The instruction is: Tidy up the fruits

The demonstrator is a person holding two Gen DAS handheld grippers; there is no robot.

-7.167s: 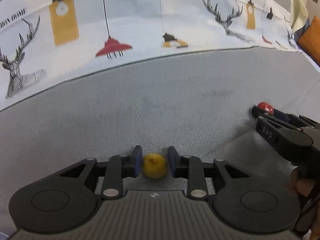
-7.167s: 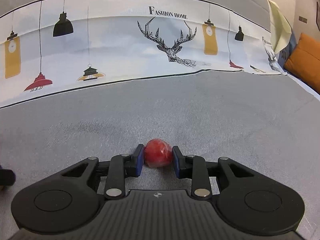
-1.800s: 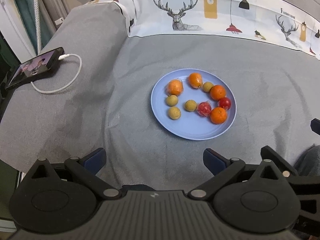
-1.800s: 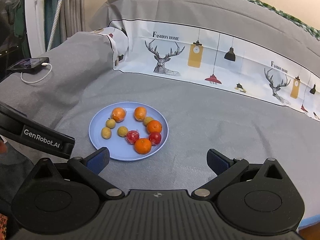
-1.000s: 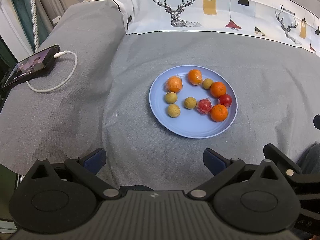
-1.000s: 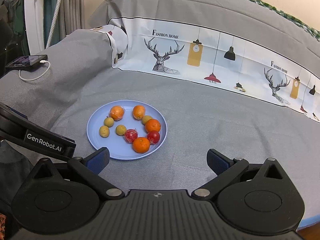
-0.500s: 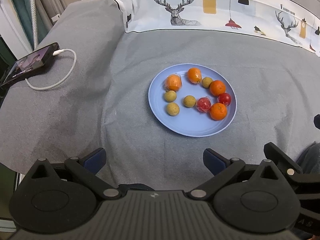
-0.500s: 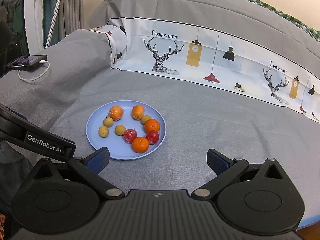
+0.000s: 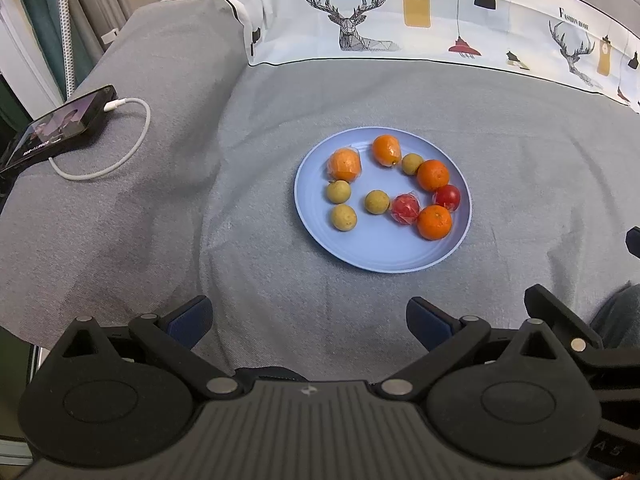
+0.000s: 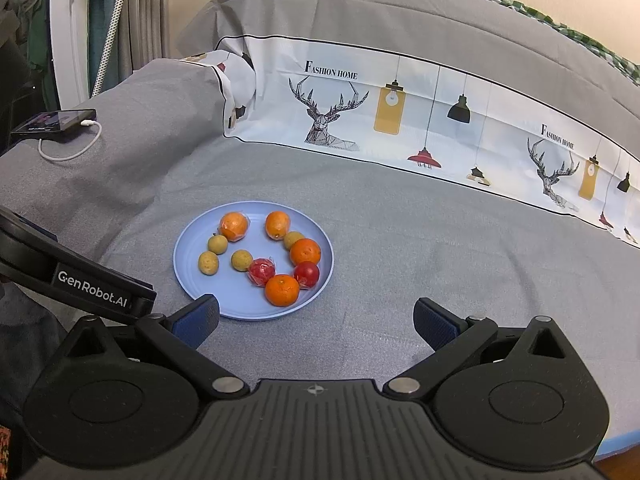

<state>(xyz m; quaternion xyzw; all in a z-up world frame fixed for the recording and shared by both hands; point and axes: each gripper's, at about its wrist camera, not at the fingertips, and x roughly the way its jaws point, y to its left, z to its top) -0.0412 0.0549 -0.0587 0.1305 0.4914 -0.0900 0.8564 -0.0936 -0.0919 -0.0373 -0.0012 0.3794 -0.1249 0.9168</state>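
Here, ten fruits are gathered on a blue plate (image 9: 384,258) set on a grey cloth (image 9: 256,264).

From left to right: a phone (image 9: 56,126) with a white cable (image 9: 120,160) is seen at the far left; four yellow-green fruits (image 9: 339,192), four oranges (image 9: 434,222) and two red fruits (image 9: 405,209) are held by the plate; the left gripper (image 9: 308,320) and the right gripper (image 10: 316,320) are both spread wide, empty, and kept back from the plate.
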